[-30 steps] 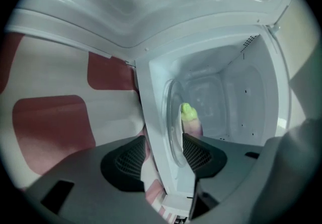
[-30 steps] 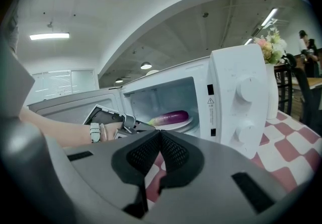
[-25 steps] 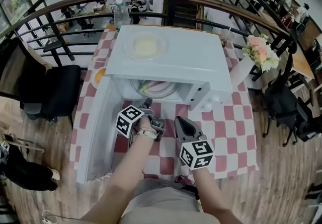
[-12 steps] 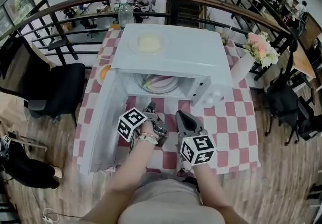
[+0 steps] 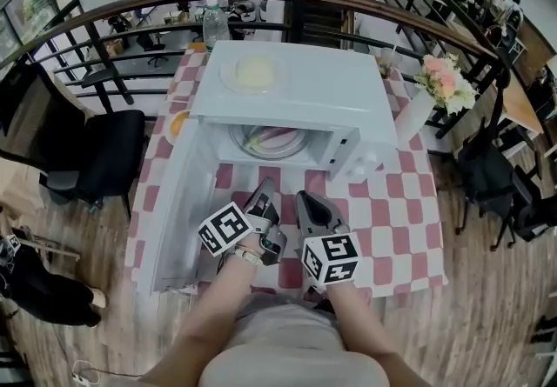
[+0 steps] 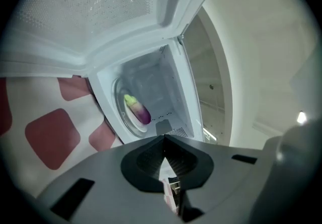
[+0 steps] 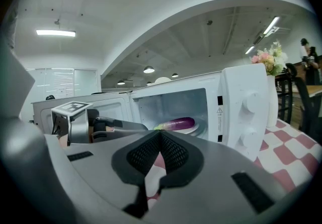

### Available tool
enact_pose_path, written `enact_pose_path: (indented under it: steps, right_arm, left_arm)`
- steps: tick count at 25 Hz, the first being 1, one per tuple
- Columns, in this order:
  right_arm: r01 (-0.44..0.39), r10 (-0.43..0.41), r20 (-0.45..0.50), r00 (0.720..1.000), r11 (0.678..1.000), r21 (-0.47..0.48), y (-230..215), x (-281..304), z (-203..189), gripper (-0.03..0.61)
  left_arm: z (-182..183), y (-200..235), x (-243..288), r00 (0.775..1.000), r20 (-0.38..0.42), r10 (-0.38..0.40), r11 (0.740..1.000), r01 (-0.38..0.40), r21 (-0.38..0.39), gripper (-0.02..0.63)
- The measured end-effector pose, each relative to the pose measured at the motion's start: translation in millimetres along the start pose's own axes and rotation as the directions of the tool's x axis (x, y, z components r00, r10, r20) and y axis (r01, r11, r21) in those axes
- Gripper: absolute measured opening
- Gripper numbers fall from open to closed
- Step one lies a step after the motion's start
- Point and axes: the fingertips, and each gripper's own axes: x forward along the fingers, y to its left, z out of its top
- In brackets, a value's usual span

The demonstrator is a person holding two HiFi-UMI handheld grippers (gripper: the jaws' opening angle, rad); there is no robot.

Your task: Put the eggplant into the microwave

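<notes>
The purple eggplant with its green end lies on the glass plate inside the white microwave; it also shows in the left gripper view and the right gripper view. The microwave door hangs wide open to the left. My left gripper is in front of the opening, pointing level at the cavity, its jaws shut and empty. My right gripper is beside it on the right, also shut with nothing in it. From the right gripper view the left gripper reaches toward the cavity.
The microwave stands on a red-and-white checked tablecloth. A round plate rests on its top. A water bottle is behind it, a flower vase at the right, a black chair at the left, and a railing beyond.
The left gripper has drawn back from the microwave's mouth toward me, rolled, and its jaws have closed empty. The eggplant stays on the plate. The right gripper has hardly moved.
</notes>
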Motion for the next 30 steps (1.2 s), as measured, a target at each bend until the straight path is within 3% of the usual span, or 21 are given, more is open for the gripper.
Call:
enact_pose_path:
  steps: [3, 5, 9, 12, 15, 25, 27, 30]
  right_arm:
    - [-0.002, 0.002, 0.003, 1.000, 1.000, -0.020, 5.2, -1.0, -1.2, 0.023]
    - [-0.007, 0.007, 0.009, 1.000, 0.999, -0.037, 9.3, -2.3, -1.5, 0.023]
    - [0.004, -0.003, 0.027, 1.000, 0.999, -0.049, 9.8, -6.3, 1.4, 0.023]
    - [0.018, -0.015, 0.046, 0.999, 0.998, -0.060, 8.3, -9.7, 5.4, 0.024]
    - [0.030, -0.026, 0.058, 0.998, 0.997, -0.076, 9.5, -13.7, 6.9, 0.024]
    - [0.035, -0.024, 0.086, 0.996, 0.991, -0.128, 18.6, -21.8, 9.5, 0.023]
    - [0.035, -0.023, 0.089, 0.996, 0.990, -0.136, 19.0, -23.8, 10.1, 0.023]
    - [0.040, -0.026, 0.095, 0.995, 0.989, -0.142, 19.8, -26.7, 10.6, 0.023]
  left_arm:
    - [-0.3, -11.3, -6.7, 1.000, -0.008, -0.029, 0.990, 0.029, 0.138, 0.003]
    - [0.7, -18.5, -12.5, 0.999, -0.012, -0.033, 0.963, 0.035, 0.266, 0.003]
    - [-6.1, -27.1, -17.2, 0.999, -0.040, -0.036, 0.881, 0.050, 0.471, 0.003]
    - [-11.1, -30.6, -17.9, 0.998, -0.051, -0.037, 0.833, 0.059, 0.550, 0.003]
    - [-17.6, -37.4, -17.1, 0.997, -0.074, -0.036, 0.758, 0.076, 0.648, 0.003]
    - [-36.8, -60.9, -17.5, 0.992, -0.115, -0.057, 0.495, 0.128, 0.859, 0.003]
    - [-39.1, -62.9, -18.7, 0.991, -0.117, -0.060, 0.469, 0.132, 0.873, 0.003]
    - [-40.2, -64.5, -20.5, 0.991, -0.118, -0.064, 0.453, 0.134, 0.881, 0.003]
